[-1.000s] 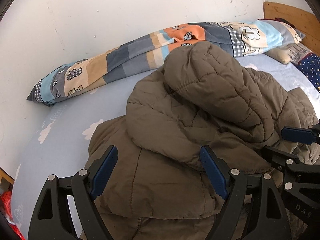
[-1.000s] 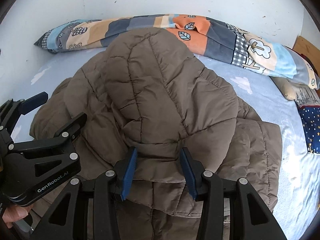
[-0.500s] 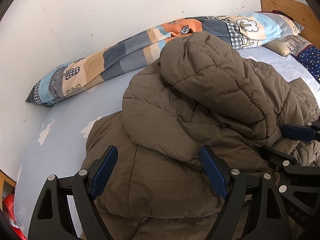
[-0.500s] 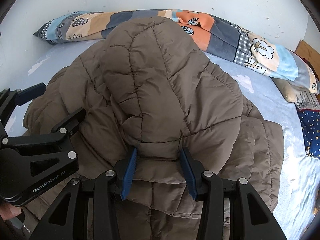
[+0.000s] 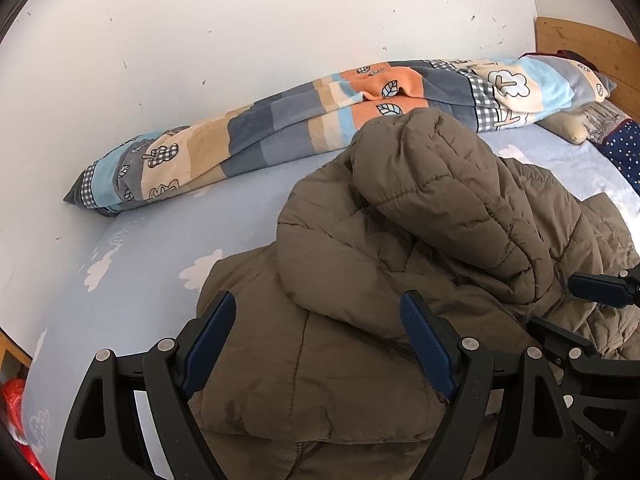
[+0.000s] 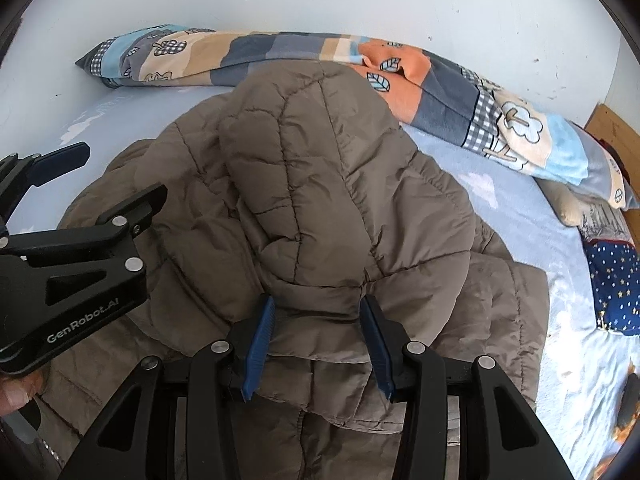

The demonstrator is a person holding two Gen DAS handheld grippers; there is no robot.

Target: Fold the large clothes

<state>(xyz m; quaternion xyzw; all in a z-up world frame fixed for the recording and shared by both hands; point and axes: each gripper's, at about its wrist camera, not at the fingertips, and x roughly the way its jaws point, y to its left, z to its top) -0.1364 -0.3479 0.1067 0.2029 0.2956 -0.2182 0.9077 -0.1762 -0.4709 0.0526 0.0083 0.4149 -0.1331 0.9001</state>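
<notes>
Lay spread across the pale blue bed sheet (image 5: 132,264), well short of the patterned quilt (image 5: 280,128) rolled along the wall: one bulky olive-brown puffer jacket (image 5: 320,360), the thing to be folded. Was already doubled over itself, with the upper body and hood (image 6: 304,160) flopped forward onto the lower half, so one rough fold looked done. Was not yet a tidy packet, though: edges uneven, the hood humped high over the middle of the jacket, loose quilting bulging out on both sides. Judged roughly halfway, with flattening the hood, squaring the sides and at least one more fold left.

Beyond the jacket's far right side, a pillow (image 6: 568,204) and a star-print navy cloth (image 6: 616,288), clear of the work.

Right gripper (image 6: 318,344): clenched on a thick ridge of the jacket just below the hood, blue pads pressed into the padding on both sides. Left gripper (image 5: 320,340): spread wide over the jacket's near left part, pads straddling the fabric without pinching it, released. Near each other, both low over the jacket's near edge.
</notes>
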